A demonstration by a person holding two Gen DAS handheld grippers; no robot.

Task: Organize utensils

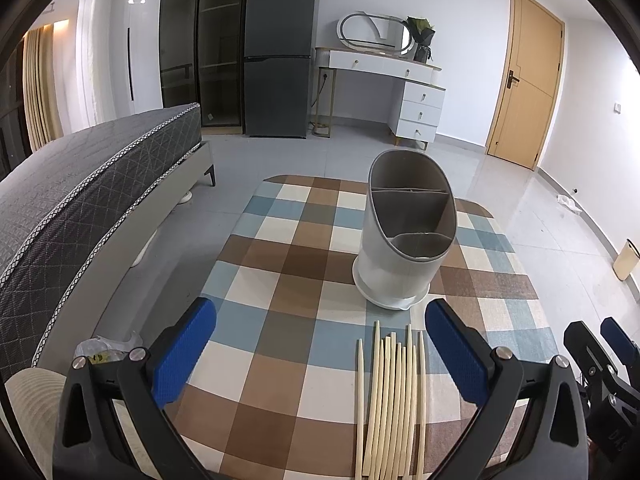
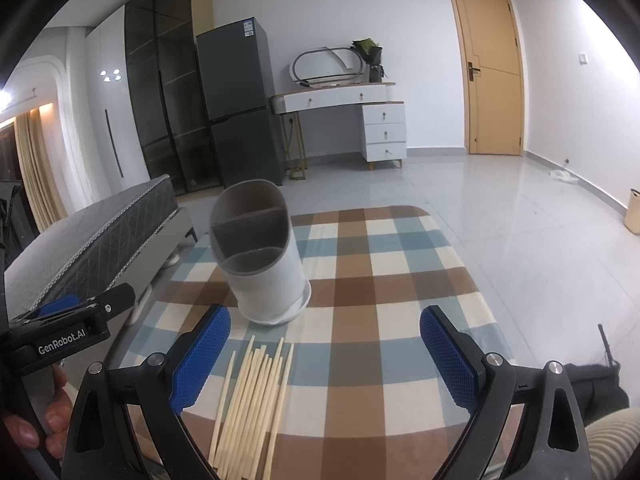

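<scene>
The left gripper and right gripper both hang spread wide and empty, blue textured pads over the checked tablecloth. Between them, at the near edge, pale wooden chopsticks lie bundled, tapered tips pointing away toward the utensil holder. That grey-lined oval white caddy stands upright mid-table, divided into compartments, cloth bare around it.
</scene>
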